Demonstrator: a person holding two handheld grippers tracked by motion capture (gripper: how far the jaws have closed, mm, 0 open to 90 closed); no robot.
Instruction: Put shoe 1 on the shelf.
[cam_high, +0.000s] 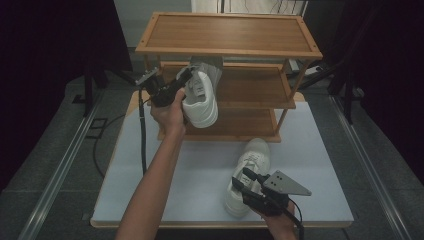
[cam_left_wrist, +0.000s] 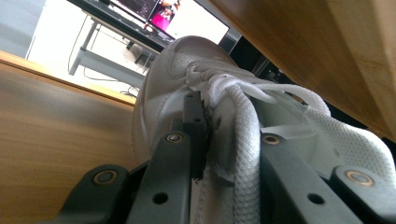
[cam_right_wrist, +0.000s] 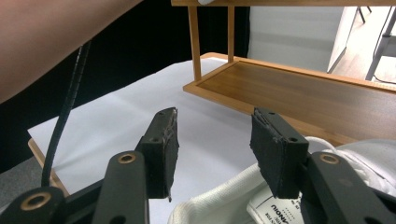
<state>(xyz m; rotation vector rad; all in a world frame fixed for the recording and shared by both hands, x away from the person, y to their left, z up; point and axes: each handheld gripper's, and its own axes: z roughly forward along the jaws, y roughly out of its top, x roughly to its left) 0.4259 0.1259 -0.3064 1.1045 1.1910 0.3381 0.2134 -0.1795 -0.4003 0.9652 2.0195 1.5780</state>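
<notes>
The 2 low-top leather sneakers are white all over, the one held at the 3-tier wooden shoe rack (cam_high: 227, 47) (cam_high: 202, 100) and the one lying on the table (cam_high: 250, 172), with white woven laces and a white mesh tongue. The rack is warm honey-brown with a darker streaked grain inside its trays, standing on a pale, faintly bluish-white tabletop (cam_high: 200, 175). The jaws of both handheld grippers (cam_high: 186, 75) (cam_high: 240, 182) are matt black with brass-coloured rivets, and the tongue label on the lying sneaker seems to carry dark lettering.

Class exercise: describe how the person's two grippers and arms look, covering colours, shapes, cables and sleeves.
Both grippers are black, each with two flat jaws pinned by brass-coloured rivets. The right gripper carries a grey three-cornered plate on top and has worn, rough-edged pads. A black cable trails from the left gripper. Both forearms are bare, with no sleeves in view.
</notes>
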